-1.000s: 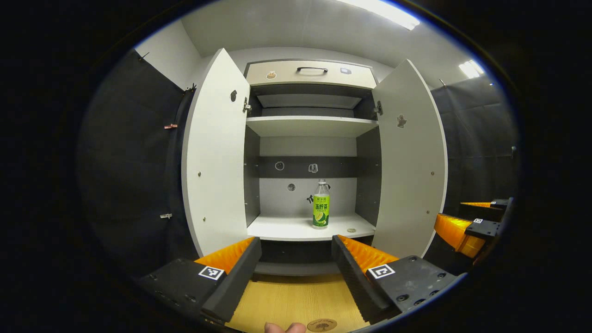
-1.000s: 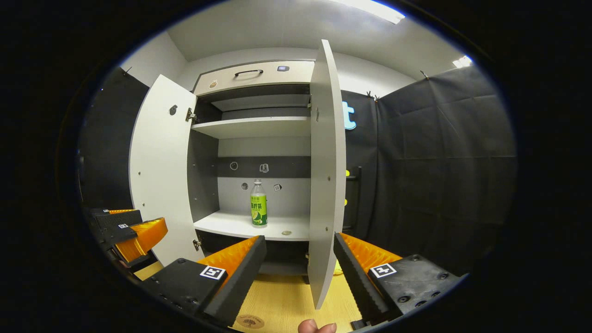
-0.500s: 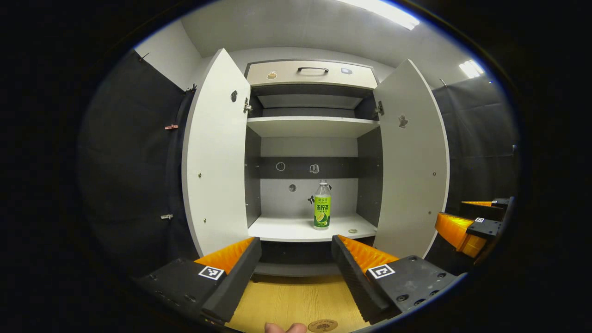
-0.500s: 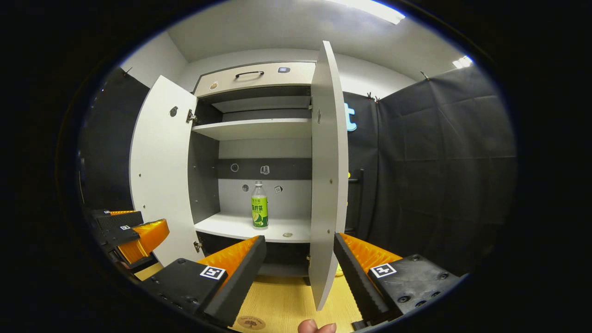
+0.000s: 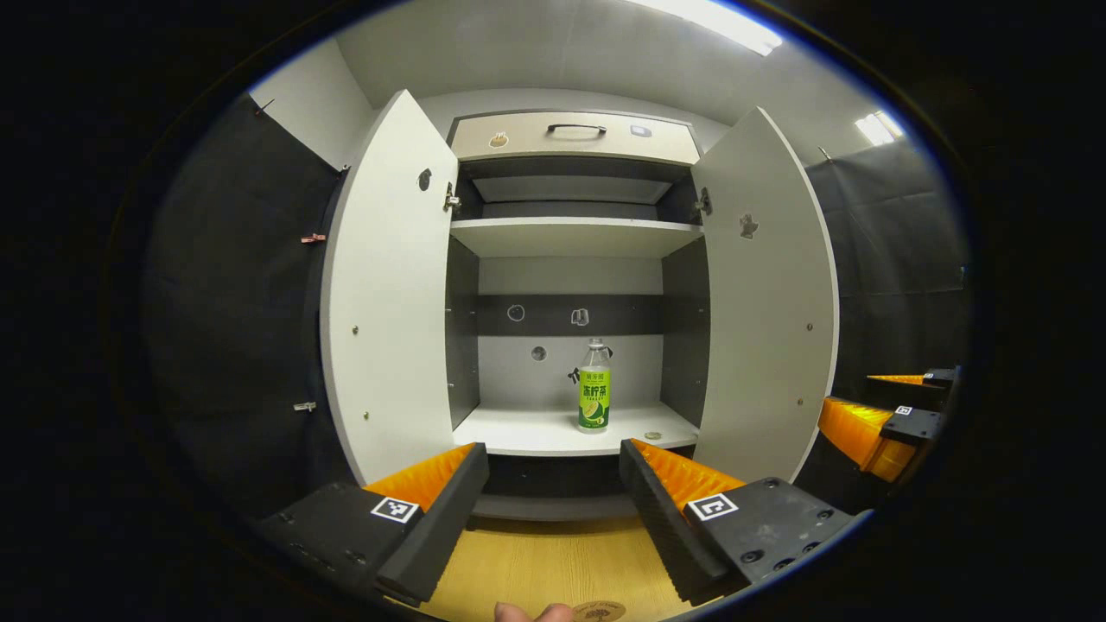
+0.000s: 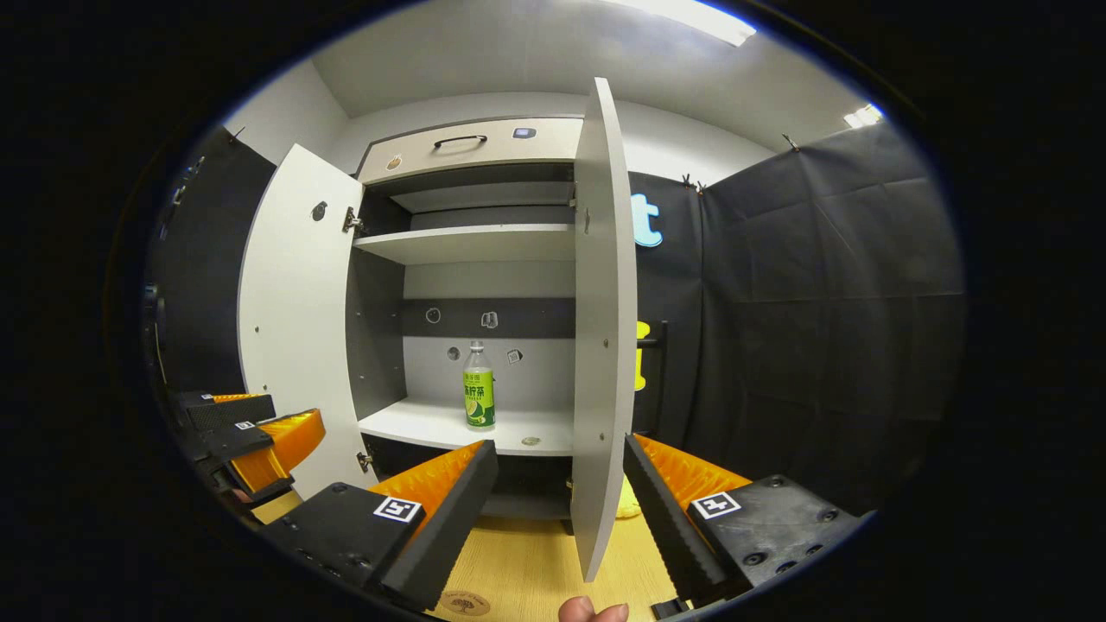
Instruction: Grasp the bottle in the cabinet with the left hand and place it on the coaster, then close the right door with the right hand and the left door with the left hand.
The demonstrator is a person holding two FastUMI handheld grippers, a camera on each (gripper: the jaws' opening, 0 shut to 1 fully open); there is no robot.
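Observation:
A clear bottle with a green label point(image 5: 594, 385) point(image 6: 478, 386) stands upright on the lower shelf point(image 5: 553, 432) of the white cabinet, both doors swung wide. My left gripper point(image 5: 553, 462) is open, well short of the shelf, the bottle framed between its fingers. My right gripper point(image 6: 559, 466) is open too, facing the edge of the right door point(image 6: 603, 328). The left door point(image 5: 389, 294) stands open at the left. A round wooden coaster point(image 5: 599, 612) point(image 6: 465, 602) lies on the table close below the grippers. The right gripper point(image 5: 881, 419) also shows at the far right of the left gripper view.
The yellow wooden tabletop point(image 5: 553, 561) runs up to the cabinet base. A small round item point(image 5: 653, 435) lies on the shelf right of the bottle. An upper shelf point(image 5: 575, 233) and a drawer with a dark handle point(image 5: 577, 130) sit above. Black cloth hangs on both sides.
Both grippers have crept slightly forward toward the cabinet; the doors look a little larger. Both stay open, and the bottle has not moved.

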